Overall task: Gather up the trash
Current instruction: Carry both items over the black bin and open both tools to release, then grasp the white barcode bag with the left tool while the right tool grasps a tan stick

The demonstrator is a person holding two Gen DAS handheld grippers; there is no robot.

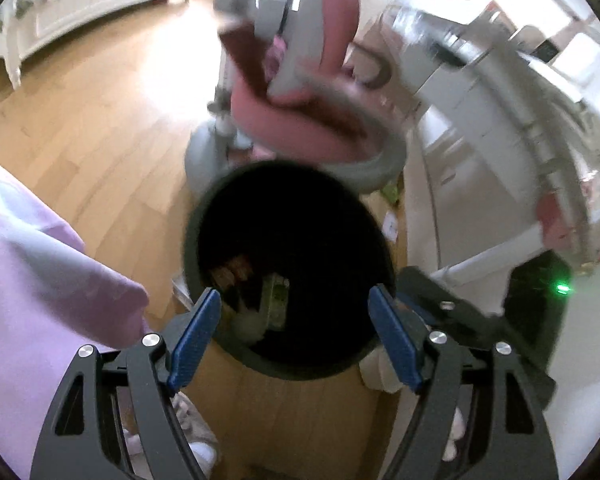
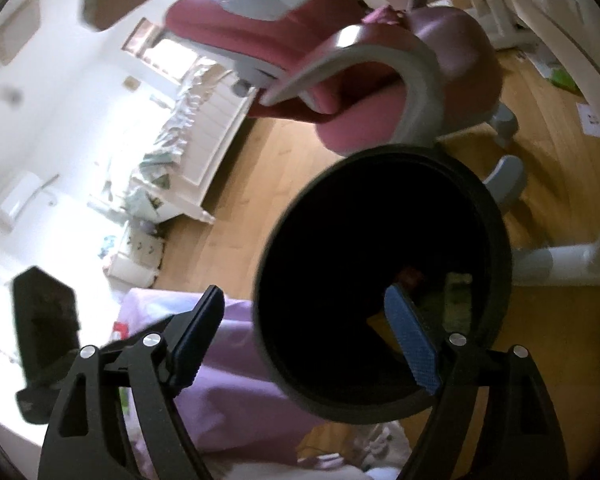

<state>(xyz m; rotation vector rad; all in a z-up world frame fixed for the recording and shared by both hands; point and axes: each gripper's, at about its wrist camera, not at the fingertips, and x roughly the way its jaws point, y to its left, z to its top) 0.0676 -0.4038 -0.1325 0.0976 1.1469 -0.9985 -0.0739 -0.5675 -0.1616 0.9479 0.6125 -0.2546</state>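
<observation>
Left gripper [image 1: 294, 334] jaws wide apart, nothing between them, above the round black plastic trash bin [image 1: 190, 240] on the wood plank floor [image 1: 100, 120]. Crumpled wrappers [image 1: 274, 300] lie at the bin bottom. Right gripper [image 2: 306, 336] also spread wide and empty, its right finger over the bin's mouth. Pink-and-grey chair [image 2: 340, 60] behind the bin.

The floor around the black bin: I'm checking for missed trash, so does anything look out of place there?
Yes. Papers or wrappers lie loose on the wood floor beyond the black bin, against the white furniture; one is green. The bin stands upright, with trash at its bottom. Both frames are blurred.
</observation>
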